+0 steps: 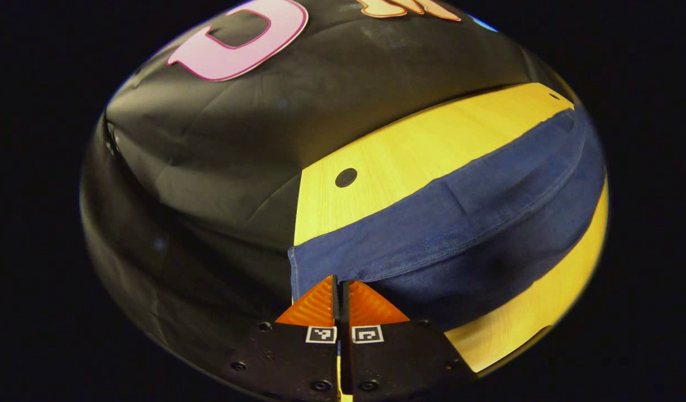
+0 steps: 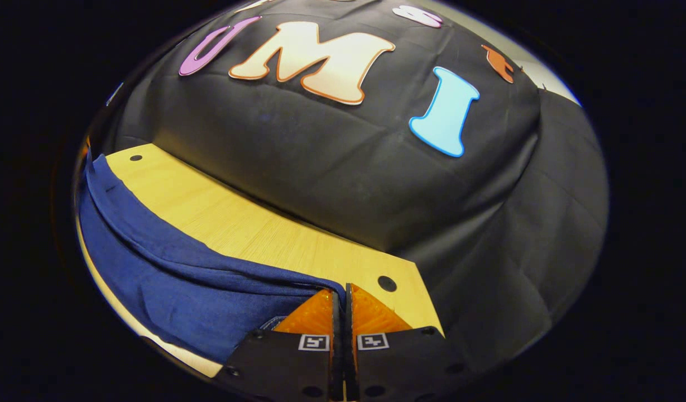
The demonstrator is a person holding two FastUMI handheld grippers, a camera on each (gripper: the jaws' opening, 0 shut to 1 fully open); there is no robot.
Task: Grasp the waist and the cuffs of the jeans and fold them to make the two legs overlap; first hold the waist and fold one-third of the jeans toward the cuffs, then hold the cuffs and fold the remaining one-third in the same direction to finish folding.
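Note:
The dark blue jeans (image 1: 460, 223) lie lengthwise along a yellow wooden table (image 1: 409, 151). In the left gripper view my left gripper (image 1: 340, 280) is shut on the near edge of the jeans, close to a stitched hem at the cloth's left end. In the right gripper view the jeans (image 2: 169, 273) stretch away to the left, and their fabric bunches into folds that run to my right gripper (image 2: 340, 288), which is shut on that end. A small pale patch on the denim shows beside its left finger.
Black cloth covers the booth wall (image 2: 343, 162) just behind the table and hangs past the table's ends. Round dark holes mark the tabletop's corners (image 1: 346, 177) (image 2: 386, 283). A strip of bare wood runs between the jeans and the wall.

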